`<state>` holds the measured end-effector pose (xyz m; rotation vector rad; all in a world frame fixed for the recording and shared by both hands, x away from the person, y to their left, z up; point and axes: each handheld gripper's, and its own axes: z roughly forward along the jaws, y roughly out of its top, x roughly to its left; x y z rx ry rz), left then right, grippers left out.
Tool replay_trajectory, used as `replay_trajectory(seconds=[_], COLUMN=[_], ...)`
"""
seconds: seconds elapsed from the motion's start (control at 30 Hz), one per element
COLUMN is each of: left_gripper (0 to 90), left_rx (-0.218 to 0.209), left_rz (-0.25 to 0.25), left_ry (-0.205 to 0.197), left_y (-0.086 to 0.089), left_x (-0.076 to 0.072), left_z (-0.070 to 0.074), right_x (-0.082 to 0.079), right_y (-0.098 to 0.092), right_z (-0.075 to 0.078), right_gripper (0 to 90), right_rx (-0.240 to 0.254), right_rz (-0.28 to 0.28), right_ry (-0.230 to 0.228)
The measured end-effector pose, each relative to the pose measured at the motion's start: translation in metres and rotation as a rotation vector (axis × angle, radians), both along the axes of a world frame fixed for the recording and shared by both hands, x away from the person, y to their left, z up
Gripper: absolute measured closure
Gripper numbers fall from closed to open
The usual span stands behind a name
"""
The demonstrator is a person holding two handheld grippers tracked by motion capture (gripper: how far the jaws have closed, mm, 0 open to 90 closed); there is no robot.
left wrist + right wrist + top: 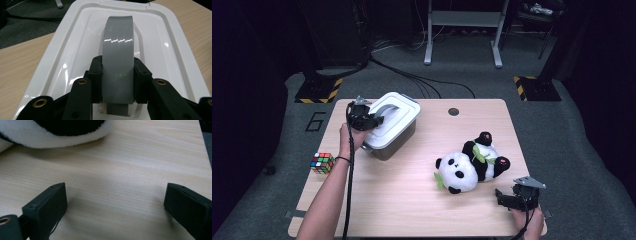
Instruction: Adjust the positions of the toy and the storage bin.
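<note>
Already the left gripper (117,82) is clamped across the grey handle (118,62) of the white box lid (393,120), far left on the counter (412,195); the handle runs straight away from it, while the right gripper (507,199) rests spread apart near right.

Lab, hazard-taped stands (318,90), floor cables (422,80)

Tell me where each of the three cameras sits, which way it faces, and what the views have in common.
High view: above the person's side, looking forward and down on the light wooden table; both forearms, left gripper and right gripper show.
Left gripper view: rides the left gripper, looking along its jaws, clamped on the grey arched handle of the white plastic lid.
Right gripper view: rides the right gripper, jaws apart over bare wood, facing the black-and-white plush panda.
Shared: high and left views show the lid; high and right show the panda.
</note>
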<state>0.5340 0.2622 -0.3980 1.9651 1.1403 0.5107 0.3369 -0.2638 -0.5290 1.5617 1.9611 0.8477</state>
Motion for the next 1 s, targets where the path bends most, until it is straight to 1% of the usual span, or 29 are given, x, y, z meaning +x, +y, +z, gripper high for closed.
replay_trajectory(seconds=[0.07,0.2,0.27,0.3,0.33,0.4,0.57,0.67,0.83,0.9,1.0], left_gripper=[66.8,66.8,66.8,66.8,66.7,66.7,66.7,66.7,66.7,66.6,66.5], left_rx=[-0.012,-0.014,-0.022,-0.019,-0.018,-0.019,-0.025,-0.021,-0.020,-0.022,-0.008], left_rz=[-0.010,-0.043,-0.057,-0.069,-0.073,-0.083,-0.132,-0.173,-0.237,-0.255,-0.262], left_ry=[0.003,0.005,0.006,0.012,0.002,0.002,0.008,0.019,0.019,0.017,0.013], left_y=[-0.003,-0.013,-0.018,-0.022,-0.025,-0.030,-0.042,-0.048,-0.063,-0.069,-0.074], left_x=[0.000,-0.001,-0.001,-0.001,-0.001,0.000,0.001,0.002,0.003,0.003,0.003], left_z=[0.000,0.000,0.000,0.000,-0.001,-0.001,0.000,0.000,0.001,0.000,0.001], right_x=[0.000,0.000,0.000,0.000,0.000,0.000,0.000,0.000,0.000,0.000,0.000], right_y=[0.000,0.000,0.000,0.000,0.000,0.000,0.000,0.000,0.000,0.000,0.000], right_z=[0.000,0.000,0.000,0.000,0.000,0.000,0.000,0.000,0.000,0.000,0.000], right_gripper=[4.2,4.2,4.2,4.2,4.2,4.2,4.2,4.2,4.3,4.3,4.4], right_rx=[0.000,0.000,0.000,0.000,0.000,0.000,0.000,0.000,0.000,0.000,0.000], right_rz=[0.000,0.000,0.000,0.000,0.000,0.000,0.000,0.000,0.000,0.001,0.000], right_ry=[0.000,0.000,0.000,0.000,0.000,0.000,0.000,0.000,0.000,0.000,0.000])
